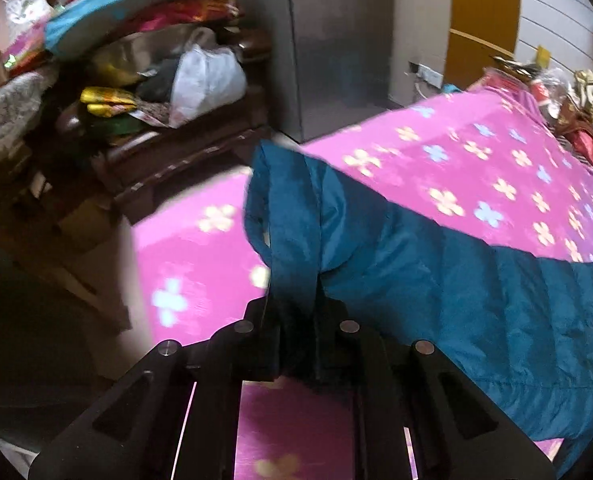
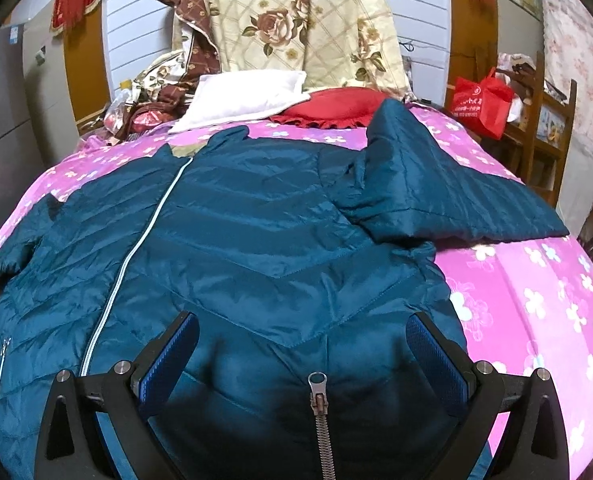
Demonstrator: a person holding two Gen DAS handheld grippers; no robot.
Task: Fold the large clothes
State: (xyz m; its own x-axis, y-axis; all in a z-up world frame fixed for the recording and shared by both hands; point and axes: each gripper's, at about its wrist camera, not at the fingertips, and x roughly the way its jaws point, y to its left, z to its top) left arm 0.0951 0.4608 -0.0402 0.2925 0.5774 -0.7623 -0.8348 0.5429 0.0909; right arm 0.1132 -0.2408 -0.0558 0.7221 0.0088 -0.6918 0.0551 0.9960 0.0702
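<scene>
The teal quilted jacket (image 2: 232, 240) is spread front-up on the pink flowered bed (image 2: 536, 300), collar toward the red cushion (image 2: 336, 110), long axis along the zip. One sleeve cuff (image 1: 292, 216) is clamped by the left gripper (image 1: 296, 312), seemingly to be folded across the body next. The right gripper (image 2: 302, 360) is held jaws apart over the hem.

- The bed (image 2: 536, 280), covered in a pink flowered sheet, carried everything.
- A teal quilted jacket (image 2: 256, 220) lay spread on it.
- A white pillow (image 2: 248, 96) and a red cushion (image 2: 336, 106) lay at its far end.
</scene>
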